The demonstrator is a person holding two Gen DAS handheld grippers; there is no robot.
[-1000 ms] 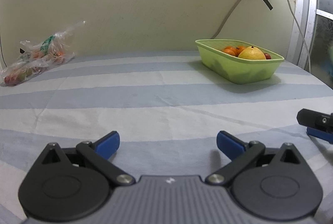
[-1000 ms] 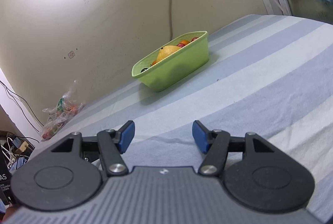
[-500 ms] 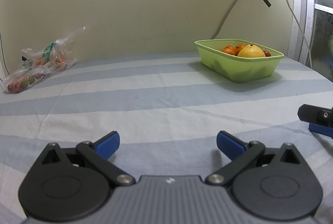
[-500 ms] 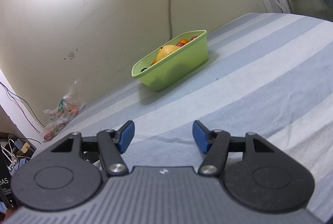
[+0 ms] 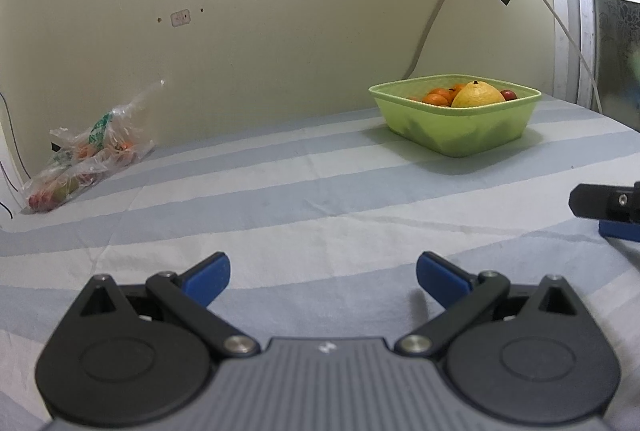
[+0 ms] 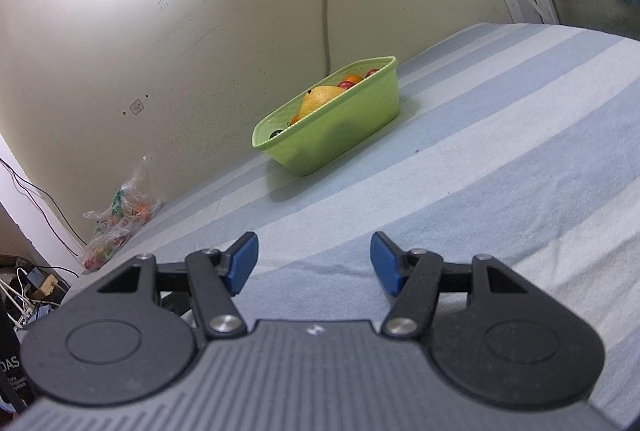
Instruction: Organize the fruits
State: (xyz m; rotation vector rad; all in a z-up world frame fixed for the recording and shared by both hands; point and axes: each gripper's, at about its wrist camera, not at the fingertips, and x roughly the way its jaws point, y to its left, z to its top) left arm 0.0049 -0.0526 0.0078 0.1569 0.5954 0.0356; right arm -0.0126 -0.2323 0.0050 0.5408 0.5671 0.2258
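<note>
Far off by the wall, a lime-green plastic basket (image 5: 456, 129) holds oranges and a yellow pear (image 5: 478, 95). A clear plastic bag of fruit (image 5: 84, 155) lies far left on striped blue-white cloth (image 5: 280, 199). Left gripper (image 5: 322, 277) and right gripper (image 6: 314, 263) gape empty.

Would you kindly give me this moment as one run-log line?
left gripper: open, empty | right gripper: open, empty | green basket: holds fruit | plastic bag: fruit, by wall | striped cloth: nothing gripped
</note>
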